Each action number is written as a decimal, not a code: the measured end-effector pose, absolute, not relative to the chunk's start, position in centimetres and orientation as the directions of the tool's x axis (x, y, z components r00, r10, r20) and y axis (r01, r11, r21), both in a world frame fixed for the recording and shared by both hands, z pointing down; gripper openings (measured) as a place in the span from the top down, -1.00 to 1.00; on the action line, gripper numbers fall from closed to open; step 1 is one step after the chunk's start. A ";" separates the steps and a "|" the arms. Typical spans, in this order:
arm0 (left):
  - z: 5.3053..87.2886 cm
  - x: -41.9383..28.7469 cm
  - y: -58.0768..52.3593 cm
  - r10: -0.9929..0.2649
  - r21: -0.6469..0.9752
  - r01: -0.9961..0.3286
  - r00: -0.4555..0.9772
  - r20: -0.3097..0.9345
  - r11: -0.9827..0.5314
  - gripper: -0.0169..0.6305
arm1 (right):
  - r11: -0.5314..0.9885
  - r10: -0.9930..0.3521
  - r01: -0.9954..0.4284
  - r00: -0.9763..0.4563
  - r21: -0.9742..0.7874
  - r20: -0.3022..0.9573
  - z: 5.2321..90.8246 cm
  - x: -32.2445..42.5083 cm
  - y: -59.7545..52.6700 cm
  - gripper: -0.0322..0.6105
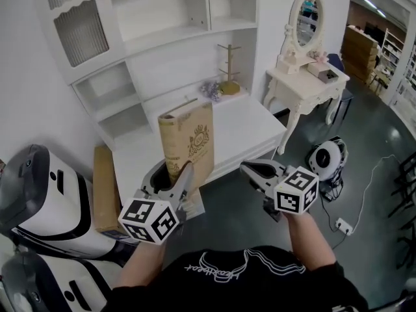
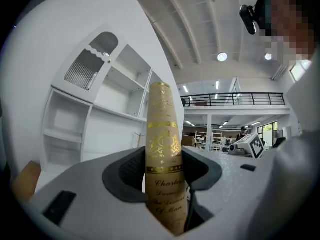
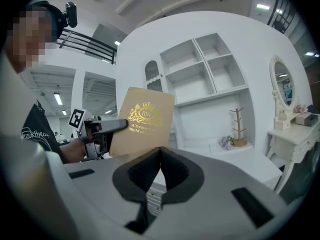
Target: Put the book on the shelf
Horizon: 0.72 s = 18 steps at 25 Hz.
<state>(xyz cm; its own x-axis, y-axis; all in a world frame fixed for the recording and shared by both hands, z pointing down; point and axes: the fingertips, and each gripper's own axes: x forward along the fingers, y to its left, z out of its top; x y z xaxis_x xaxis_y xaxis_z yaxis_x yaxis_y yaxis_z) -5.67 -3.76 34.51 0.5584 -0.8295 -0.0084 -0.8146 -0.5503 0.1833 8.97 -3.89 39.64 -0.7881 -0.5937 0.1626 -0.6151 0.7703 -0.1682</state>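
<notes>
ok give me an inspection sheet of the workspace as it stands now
surface: white counter under the shelves
job's things: tan book upright in the left gripper, not yet on the white shelf unit
clutter: wooden mug tree and purple flowers at the counter's back; cardboard box at its left end
grippers: left gripper shut on the book; right gripper shut, empty
cables: white cable on the floor at right
surroundings: white dressing table with oval mirror; round white device on the floor
</notes>
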 end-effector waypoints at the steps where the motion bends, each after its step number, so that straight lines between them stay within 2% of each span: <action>1: 34.5 -5.7 -4.4 -0.833 0.182 -0.818 0.553 -0.009 -0.545 0.34 | 0.773 -0.589 -0.609 -0.793 -0.175 0.156 39.6 9.0 -4.5 0.90; 7: 34.0 -5.6 -7.5 -0.847 0.171 -0.831 0.530 -0.049 -0.530 0.34 | 0.786 -0.579 -0.591 -0.807 -0.181 0.120 39.5 9.4 -7.9 0.90; 18: 29.7 -5.0 -23.1 -0.868 0.116 -0.863 0.477 -0.134 -0.492 0.34 | 0.781 -0.581 -0.601 -0.799 -0.172 0.152 39.4 11.5 -24.2 0.90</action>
